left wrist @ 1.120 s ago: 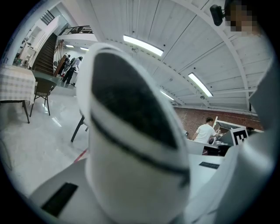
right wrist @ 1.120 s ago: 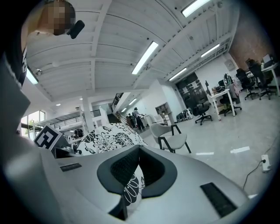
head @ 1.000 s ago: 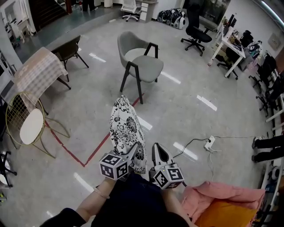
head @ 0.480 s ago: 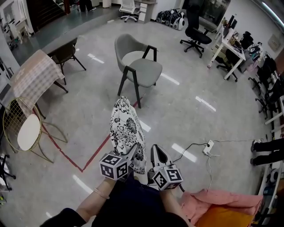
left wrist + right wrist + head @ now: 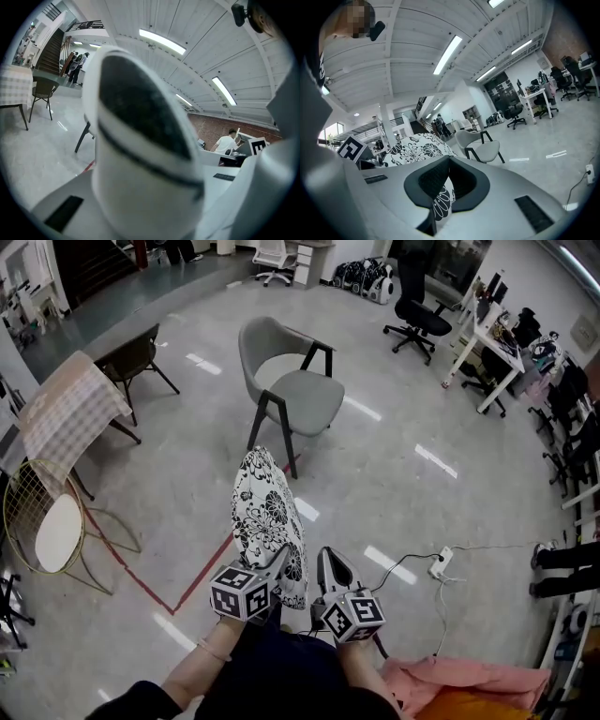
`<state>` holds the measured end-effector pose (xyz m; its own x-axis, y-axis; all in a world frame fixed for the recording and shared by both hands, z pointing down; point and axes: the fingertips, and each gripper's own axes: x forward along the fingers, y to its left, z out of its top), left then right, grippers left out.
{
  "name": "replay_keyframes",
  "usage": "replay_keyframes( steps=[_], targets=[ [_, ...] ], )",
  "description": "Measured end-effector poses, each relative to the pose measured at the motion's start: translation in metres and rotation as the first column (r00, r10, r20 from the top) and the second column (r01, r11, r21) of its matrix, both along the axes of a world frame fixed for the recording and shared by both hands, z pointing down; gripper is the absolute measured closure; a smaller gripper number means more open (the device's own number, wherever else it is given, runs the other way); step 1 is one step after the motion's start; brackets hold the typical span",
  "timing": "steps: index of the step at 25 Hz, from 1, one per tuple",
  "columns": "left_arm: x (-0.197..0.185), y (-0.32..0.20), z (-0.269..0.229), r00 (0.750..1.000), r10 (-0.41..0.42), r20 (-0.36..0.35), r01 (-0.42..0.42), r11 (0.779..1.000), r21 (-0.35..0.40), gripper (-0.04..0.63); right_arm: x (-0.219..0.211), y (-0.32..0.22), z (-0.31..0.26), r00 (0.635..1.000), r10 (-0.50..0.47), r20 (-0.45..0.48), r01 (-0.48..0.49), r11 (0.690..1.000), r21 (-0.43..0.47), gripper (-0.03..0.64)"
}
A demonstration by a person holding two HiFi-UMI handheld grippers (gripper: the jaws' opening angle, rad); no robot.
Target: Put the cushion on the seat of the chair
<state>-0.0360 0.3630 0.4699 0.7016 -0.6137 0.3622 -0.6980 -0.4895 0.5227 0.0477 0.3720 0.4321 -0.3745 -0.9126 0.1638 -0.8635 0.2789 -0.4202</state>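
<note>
The cushion [image 5: 267, 521], white with a black flower print, stands on edge in front of the person. My left gripper [image 5: 279, 561] is shut on its lower right part. In the left gripper view the cushion [image 5: 140, 154] fills the space between the jaws and hides most of the scene. My right gripper [image 5: 330, 563] is just right of the cushion with its tips together. In the right gripper view a strip of the cushion [image 5: 439, 206] shows in the slot under the closed pads. The grey chair [image 5: 302, 401] with dark legs stands ahead on the floor, its seat bare.
A gold wire chair [image 5: 42, 526] and a checked-cloth table [image 5: 66, 413] stand at the left. A red floor line [image 5: 202, 573] runs under the cushion. A power strip and cable [image 5: 439, 563] lie to the right, and pink cloth [image 5: 459, 681] at the lower right. Office chairs and desks [image 5: 487, 334] line the far right.
The whole view has moved forward across the floor towards the grey chair. Both grippers and the cushion keep their places in front of the person.
</note>
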Motion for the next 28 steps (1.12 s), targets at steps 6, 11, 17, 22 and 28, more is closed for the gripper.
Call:
replay_keyframes(
  steps=[6, 11, 17, 22, 28],
  targets=[
    [0.005, -0.041, -0.002, 1.000, -0.002, -0.015, 0.002, 1.000, -0.008, 0.571, 0.005, -0.034, -0.005, 1.000, 0.015, -0.002, -0.015, 1.000, -0.002, 0.606],
    [0.010, -0.072, -0.003, 1.000, 0.024, -0.018, -0.024, 1.000, -0.016, 0.571, 0.010, -0.061, -0.005, 0.999, 0.041, 0.002, -0.041, 0.999, -0.009, 0.606],
    [0.010, -0.108, -0.002, 0.998, 0.060, -0.020, -0.061, 0.998, -0.017, 0.571, 0.010, -0.099, -0.005, 0.998, 0.067, 0.005, -0.067, 0.998, -0.006, 0.606],
    [0.005, -0.139, -0.001, 0.997, 0.072, -0.020, -0.073, 0.997, -0.014, 0.571, 0.008, -0.128, -0.006, 0.997, 0.080, 0.000, -0.080, 0.997, 0.006, 0.606],
    [0.000, -0.163, 0.004, 0.996, 0.090, -0.017, -0.090, 0.996, -0.018, 0.571, 0.009, -0.152, 0.000, 0.994, 0.113, 0.012, -0.113, 0.994, 0.000, 0.606]
  ],
)
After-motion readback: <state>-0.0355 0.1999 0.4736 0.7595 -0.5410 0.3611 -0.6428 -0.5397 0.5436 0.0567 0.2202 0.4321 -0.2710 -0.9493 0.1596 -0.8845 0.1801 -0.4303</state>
